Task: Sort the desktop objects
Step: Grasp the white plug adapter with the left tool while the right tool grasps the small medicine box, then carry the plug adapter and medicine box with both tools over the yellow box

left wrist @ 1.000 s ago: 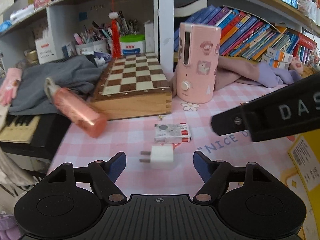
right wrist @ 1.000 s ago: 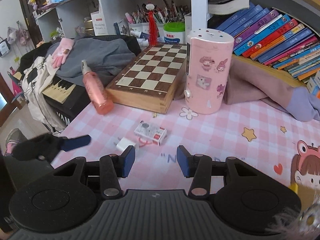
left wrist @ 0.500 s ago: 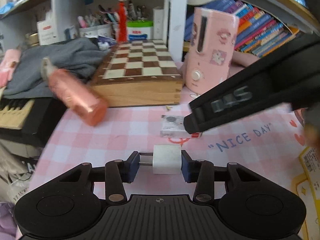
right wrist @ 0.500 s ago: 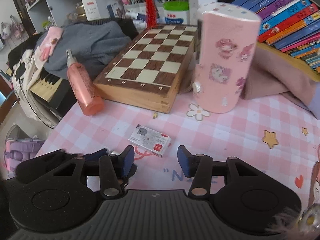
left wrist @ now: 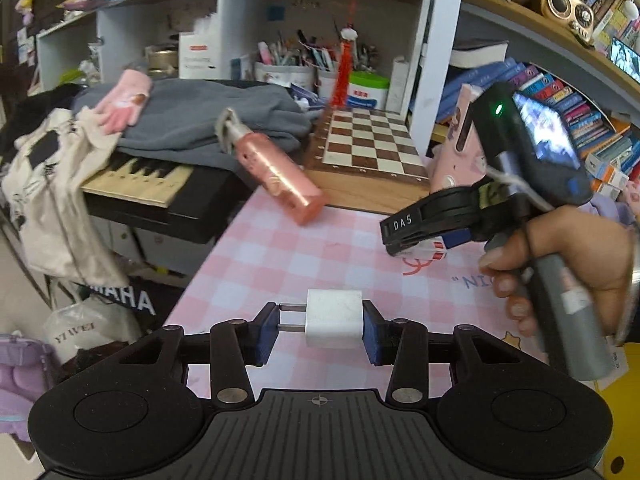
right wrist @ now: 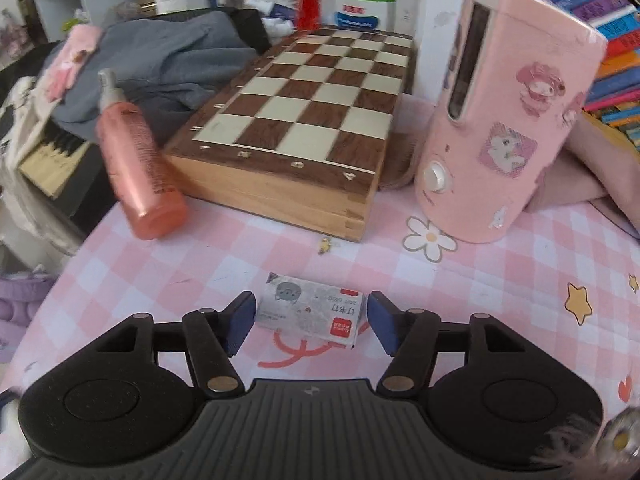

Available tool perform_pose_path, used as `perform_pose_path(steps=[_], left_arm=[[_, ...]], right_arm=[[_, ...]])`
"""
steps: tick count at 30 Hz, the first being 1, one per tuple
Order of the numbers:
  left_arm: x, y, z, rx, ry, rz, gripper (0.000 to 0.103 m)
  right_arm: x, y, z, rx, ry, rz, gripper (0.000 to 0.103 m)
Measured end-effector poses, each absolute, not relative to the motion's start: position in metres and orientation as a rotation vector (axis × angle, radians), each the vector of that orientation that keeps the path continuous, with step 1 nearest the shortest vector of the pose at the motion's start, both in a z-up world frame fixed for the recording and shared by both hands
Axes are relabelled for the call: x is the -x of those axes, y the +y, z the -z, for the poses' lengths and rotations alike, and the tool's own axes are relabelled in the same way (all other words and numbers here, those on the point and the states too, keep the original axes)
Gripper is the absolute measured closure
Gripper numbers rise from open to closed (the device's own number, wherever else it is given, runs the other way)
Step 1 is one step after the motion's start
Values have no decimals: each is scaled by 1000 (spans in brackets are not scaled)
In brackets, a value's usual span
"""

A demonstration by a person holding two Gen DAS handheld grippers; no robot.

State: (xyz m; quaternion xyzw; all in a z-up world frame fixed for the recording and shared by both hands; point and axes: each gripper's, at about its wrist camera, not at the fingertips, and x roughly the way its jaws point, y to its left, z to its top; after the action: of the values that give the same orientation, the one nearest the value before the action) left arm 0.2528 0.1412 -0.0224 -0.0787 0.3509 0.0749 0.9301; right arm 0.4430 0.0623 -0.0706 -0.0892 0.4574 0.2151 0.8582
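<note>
left gripper (left wrist: 320, 326) clamped on small white cube-shaped plug adapter (left wrist: 334, 323), lifted above pink checked tablecloth (left wrist: 280, 256). right gripper (right wrist: 311, 318) spread, straddling flat printed cardboard staple box (right wrist: 310, 310) lying on cloth; best lowered square, closed across short sides, lifted level.

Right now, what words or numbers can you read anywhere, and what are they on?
"DAS": right gripper side.
"YAMAHA", partly hidden: black keyboard front.
"YIWEI", roughly: white bag.
"NIC", cut off: pink tablecloth.
"4": chessboard edge.
Small box print, books, shelf tubs: too blurred.
</note>
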Motion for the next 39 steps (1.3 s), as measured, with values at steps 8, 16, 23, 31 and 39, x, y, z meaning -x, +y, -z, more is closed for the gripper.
perform_pose_path(steps=[8,16,23,31,39], left_arm=[[-233,148,8,174,699,-188,61],[-226,152,-7,166,658,-181,61],[-210,149,-19,153,626,-138,61],[-181,144,-33,117,602,-57,61],[-140,146,-49,92,570,27,61]], right_arm=[[-433,57,77,169,894,-399,48],[-415,58,67,204,860,-440,48],[-385,45,38,193,815,-472,48],[-328,22,5,155,775,-490,48],[-256,0,-19,106,749,-484,48]])
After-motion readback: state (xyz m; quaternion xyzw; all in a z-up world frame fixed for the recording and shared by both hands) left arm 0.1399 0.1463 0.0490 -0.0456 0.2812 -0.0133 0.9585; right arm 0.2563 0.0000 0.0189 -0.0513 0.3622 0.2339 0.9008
